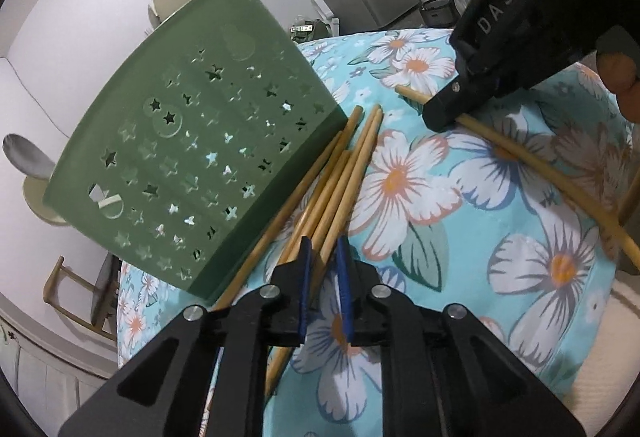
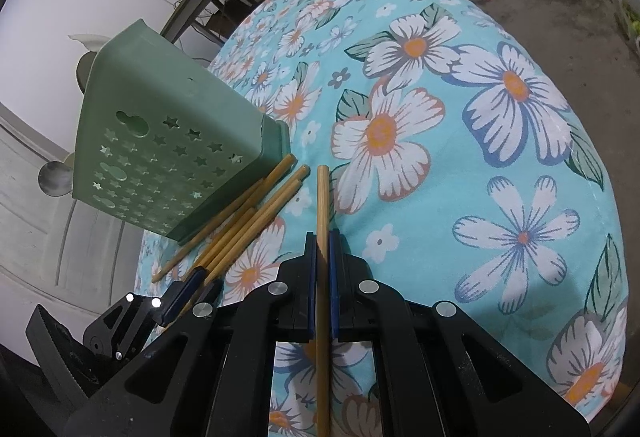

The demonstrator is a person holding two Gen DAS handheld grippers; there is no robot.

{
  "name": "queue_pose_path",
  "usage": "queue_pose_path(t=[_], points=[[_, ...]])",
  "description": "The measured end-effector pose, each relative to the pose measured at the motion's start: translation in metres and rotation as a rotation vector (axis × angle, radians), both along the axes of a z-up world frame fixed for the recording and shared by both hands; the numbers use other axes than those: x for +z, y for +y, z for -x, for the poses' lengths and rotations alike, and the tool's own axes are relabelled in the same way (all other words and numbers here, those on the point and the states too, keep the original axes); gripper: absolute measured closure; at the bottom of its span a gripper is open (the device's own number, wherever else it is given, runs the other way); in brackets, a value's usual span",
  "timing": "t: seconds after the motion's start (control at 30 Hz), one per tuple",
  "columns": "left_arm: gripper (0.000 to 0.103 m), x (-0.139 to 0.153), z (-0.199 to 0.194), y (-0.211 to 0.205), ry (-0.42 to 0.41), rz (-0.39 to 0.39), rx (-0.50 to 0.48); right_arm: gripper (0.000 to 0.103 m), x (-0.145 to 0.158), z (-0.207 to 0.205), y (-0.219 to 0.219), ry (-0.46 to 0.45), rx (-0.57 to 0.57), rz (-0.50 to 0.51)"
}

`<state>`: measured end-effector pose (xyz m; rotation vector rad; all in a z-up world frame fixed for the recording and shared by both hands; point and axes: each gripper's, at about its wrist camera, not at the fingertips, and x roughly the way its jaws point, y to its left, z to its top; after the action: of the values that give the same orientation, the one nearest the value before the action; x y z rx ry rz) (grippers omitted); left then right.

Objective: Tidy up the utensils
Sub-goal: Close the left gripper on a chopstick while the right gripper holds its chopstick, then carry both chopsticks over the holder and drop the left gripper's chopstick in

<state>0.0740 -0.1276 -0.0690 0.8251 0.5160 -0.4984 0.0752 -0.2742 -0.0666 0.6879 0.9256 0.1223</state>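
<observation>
Chopsticks are the job: a loose bundle of them (image 1: 340, 173) lies on the floral tablecloth (image 1: 480, 297) against the foot of the green star-punched utensil holder (image 1: 188, 141), running from 12 toward 7 o'clock in the left wrist view. The left gripper (image 1: 324, 257) is clamped on that bundle. The right gripper (image 2: 322, 245) is clamped on a single chopstick (image 2: 322, 197), its tip pointing to 12 o'clock. Gathering looks like the step in hand; next, each load likely needs lifting and tipping end-down into the holder's mouth. Behind the holder at 9 o'clock a spoon bowl (image 1: 26, 157) shows, seemingly standing in it; the rest of its contents stay hidden.
</observation>
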Motion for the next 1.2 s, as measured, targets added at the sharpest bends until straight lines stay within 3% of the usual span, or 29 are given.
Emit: queue_pose_path(t=[0.17, 0.33, 0.53, 0.7, 0.83, 0.97, 1.2], points=[[0.093, 0.012, 0.014, 0.002, 0.055, 0.026, -0.004, 0.099, 0.002, -0.001, 0.003, 0.014, 0.023, 0.014], [0.097, 0.017, 0.02, 0.009, 0.285, 0.151, 0.07, 0.099, 0.002, -0.003, 0.004, 0.034, 0.048, 0.012], [0.097, 0.029, -0.004, 0.019, 0.467, 0.292, 0.126, 0.099, 0.004, -0.005, 0.003, 0.063, 0.088, 0.014], [0.091, 0.035, -0.021, 0.009, 0.572, 0.349, 0.134, 0.096, 0.005, -0.01, -0.001, 0.089, 0.104, -0.014], [0.09, 0.035, -0.036, -0.005, 0.601, 0.348, 0.129, 0.088, 0.007, -0.016, -0.002, 0.096, 0.12, -0.031], [0.09, 0.03, -0.051, -0.015, 0.61, 0.342, 0.139, 0.088, 0.008, -0.023, -0.003, 0.096, 0.118, -0.031], [0.09, 0.024, -0.057, -0.031, 0.562, 0.346, 0.165, 0.098, 0.005, -0.03, -0.008, 0.091, 0.096, -0.036]])
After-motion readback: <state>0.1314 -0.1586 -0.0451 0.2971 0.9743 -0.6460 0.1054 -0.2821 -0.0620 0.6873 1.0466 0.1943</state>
